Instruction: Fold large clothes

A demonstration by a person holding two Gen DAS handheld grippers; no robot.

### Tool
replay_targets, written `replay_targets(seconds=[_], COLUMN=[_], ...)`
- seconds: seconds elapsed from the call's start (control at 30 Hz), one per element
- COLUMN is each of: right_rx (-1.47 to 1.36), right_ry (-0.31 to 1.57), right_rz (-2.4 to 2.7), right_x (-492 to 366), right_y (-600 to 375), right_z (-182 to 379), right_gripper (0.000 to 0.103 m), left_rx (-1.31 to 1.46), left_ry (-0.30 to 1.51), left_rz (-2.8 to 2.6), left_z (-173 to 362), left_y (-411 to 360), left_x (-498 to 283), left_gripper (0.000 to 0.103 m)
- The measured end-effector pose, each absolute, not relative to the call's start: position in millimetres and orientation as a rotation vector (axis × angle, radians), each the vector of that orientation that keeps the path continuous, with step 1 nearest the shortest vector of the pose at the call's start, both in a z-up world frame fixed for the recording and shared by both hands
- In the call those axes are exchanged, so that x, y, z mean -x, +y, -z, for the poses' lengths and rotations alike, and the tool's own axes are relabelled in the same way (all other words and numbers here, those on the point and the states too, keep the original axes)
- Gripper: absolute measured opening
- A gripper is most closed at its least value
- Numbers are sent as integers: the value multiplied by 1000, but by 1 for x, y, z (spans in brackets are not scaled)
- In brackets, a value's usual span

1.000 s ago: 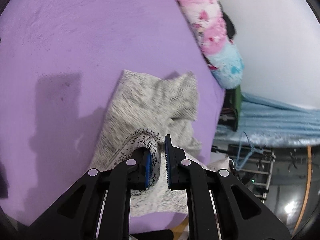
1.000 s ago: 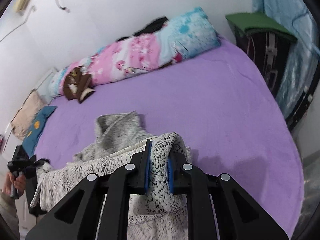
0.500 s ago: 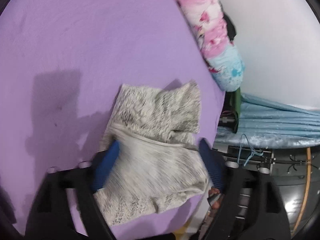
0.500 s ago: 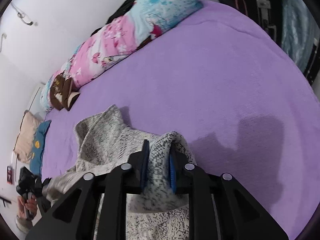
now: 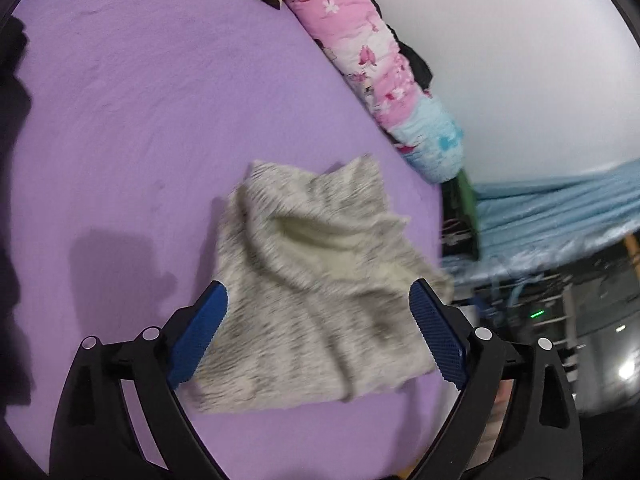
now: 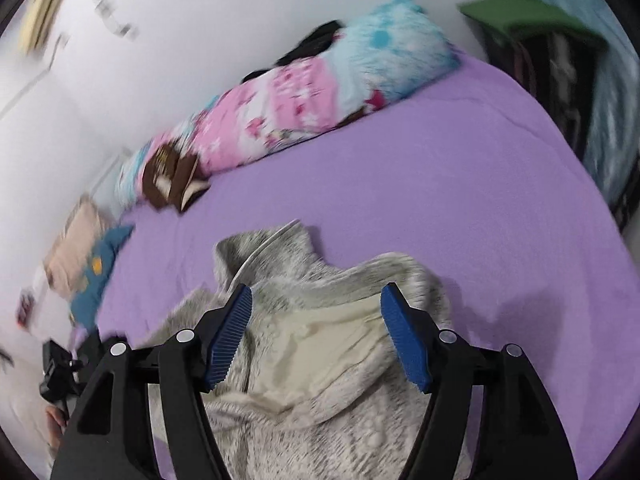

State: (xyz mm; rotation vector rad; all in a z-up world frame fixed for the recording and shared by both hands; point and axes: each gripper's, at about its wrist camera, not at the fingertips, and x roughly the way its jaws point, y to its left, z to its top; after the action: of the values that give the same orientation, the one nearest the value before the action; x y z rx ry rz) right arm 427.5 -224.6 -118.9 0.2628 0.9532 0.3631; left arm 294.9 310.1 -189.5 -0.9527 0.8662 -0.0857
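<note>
A grey-and-white speckled knit garment [image 5: 316,280] lies crumpled on the purple bed, its cream lining showing at a fold. My left gripper [image 5: 318,334] hangs above its near part, jaws still opening wide, blue pads clear of the cloth. In the right wrist view the same garment [image 6: 320,360] lies under my right gripper [image 6: 316,338], whose jaws are opening too; the fabric sits between and below the pads, not pinched. The left hand-held gripper [image 6: 60,364] shows at the lower left edge of that view.
The purple bedsheet [image 5: 140,120] spreads around the garment. A pink and blue rolled quilt [image 6: 312,96] and a brown plush item [image 6: 172,180] lie along the white wall. Pillows [image 6: 84,256] sit at the left. A dark case with green top [image 6: 560,64] and blue curtain stand past the bed's edge.
Both grippers let go of the garment and opened: the left first, the right just now. The cloth dropped onto the bed and both grippers drew back from it.
</note>
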Motion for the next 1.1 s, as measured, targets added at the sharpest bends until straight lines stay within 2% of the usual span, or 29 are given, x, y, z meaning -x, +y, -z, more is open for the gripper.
replay_targets(seconds=[0.13, 0.27, 0.4, 0.57, 0.87, 0.97, 1.0, 1.03, 1.1], right_rx=[-8, 311, 490, 728, 1119, 1146, 1147, 1149, 1148], right_ry=[945, 852, 837, 837, 861, 883, 894, 903, 948], right_rz=[-451, -589, -718, -803, -903, -900, -898, -899, -877], right_x=[-414, -385, -364, -342, -315, -317, -319, -320, -324], right_y=[-159, -76, -7, 70, 153, 166, 169, 171, 176], right_z=[102, 85, 88, 110, 173, 187, 192, 196, 203], right_gripper=[67, 67, 67, 67, 67, 67, 65, 49, 26], left_rx=[898, 893, 897, 849, 895, 896, 889, 869, 847], left_ry=[860, 853, 846, 871, 960, 986, 991, 998, 1000], left_rz=[173, 169, 188, 202, 144, 172, 178, 175, 161], left_z=[217, 238, 239, 245, 266, 270, 270, 269, 267], left_y=[282, 274, 273, 270, 280, 274, 273, 271, 270], left_x=[-284, -272, -268, -265, -268, -274, -275, -277, -276], left_gripper=[89, 89, 89, 89, 89, 89, 89, 89, 89])
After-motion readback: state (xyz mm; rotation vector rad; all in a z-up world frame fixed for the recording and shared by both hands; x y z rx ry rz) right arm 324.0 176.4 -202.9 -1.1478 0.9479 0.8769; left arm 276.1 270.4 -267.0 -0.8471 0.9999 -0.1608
